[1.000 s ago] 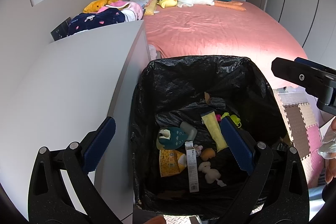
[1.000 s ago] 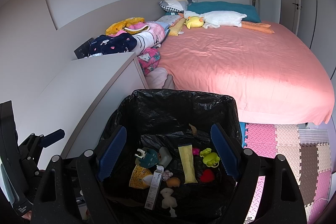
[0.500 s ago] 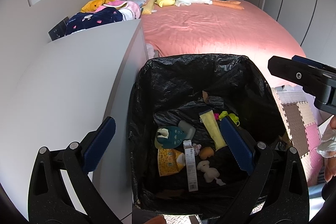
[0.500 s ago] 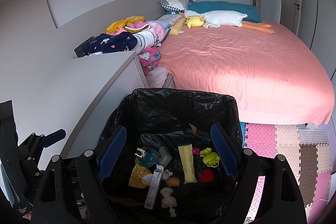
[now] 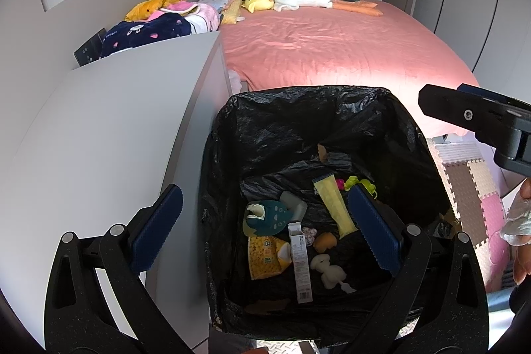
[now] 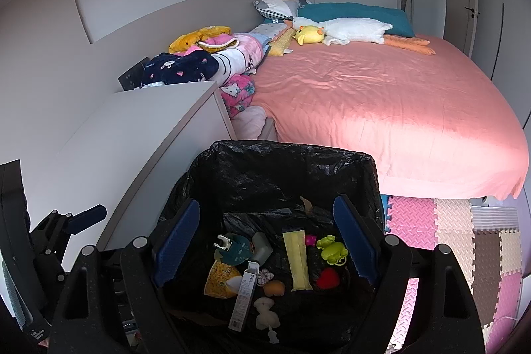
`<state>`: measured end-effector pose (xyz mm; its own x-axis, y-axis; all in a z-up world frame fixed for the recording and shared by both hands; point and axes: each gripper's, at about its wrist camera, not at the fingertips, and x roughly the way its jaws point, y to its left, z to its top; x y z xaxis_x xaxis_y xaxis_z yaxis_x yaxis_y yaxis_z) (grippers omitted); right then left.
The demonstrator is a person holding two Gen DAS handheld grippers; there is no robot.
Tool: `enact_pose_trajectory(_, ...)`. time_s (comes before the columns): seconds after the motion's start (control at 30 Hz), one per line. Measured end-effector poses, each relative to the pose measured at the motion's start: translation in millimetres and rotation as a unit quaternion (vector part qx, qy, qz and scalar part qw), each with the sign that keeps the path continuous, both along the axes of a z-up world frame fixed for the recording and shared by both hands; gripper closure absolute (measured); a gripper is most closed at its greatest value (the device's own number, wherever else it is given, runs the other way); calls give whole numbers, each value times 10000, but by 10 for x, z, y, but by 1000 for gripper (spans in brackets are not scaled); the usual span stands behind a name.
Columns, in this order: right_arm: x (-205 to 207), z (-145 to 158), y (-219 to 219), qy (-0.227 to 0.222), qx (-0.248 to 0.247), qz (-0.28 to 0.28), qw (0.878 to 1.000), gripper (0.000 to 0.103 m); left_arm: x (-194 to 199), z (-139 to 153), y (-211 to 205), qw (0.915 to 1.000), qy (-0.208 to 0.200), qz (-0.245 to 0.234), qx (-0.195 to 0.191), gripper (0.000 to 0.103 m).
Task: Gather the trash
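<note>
A bin lined with a black bag [image 5: 298, 128] stands between the bed and a white cabinet. Inside lie a long yellow wrapper [image 5: 333, 208], a white carton [image 5: 300, 261], a yellow packet [image 5: 265, 256], a teal item [image 5: 268, 218] and a green toy [image 6: 332, 249]. My left gripper [image 5: 264, 228] hangs open over the bin's left rim, nothing between its blue pads. My right gripper [image 6: 265, 239] is open and empty above the bin's mouth; one of its fingers [image 5: 464, 113] shows at the right edge of the left wrist view.
A white cabinet top [image 5: 116, 135] runs along the bin's left. The pink bed [image 6: 381, 102] lies behind, with plush toys and folded blankets [image 6: 199, 62] at its head. Foam floor tiles [image 6: 464, 241] lie to the right. A hand [image 5: 519, 221] holds something clear and crumpled.
</note>
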<state>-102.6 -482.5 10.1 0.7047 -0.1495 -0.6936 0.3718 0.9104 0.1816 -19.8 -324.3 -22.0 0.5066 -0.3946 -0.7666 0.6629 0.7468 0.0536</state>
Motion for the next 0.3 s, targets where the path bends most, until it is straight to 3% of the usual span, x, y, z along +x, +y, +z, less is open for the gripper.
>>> enact_pose_trajectory(0.3, -5, -21, -16, 16, 16, -8, 10000, 20, 45, -30, 23, 9999, 127, 32, 72, 6)
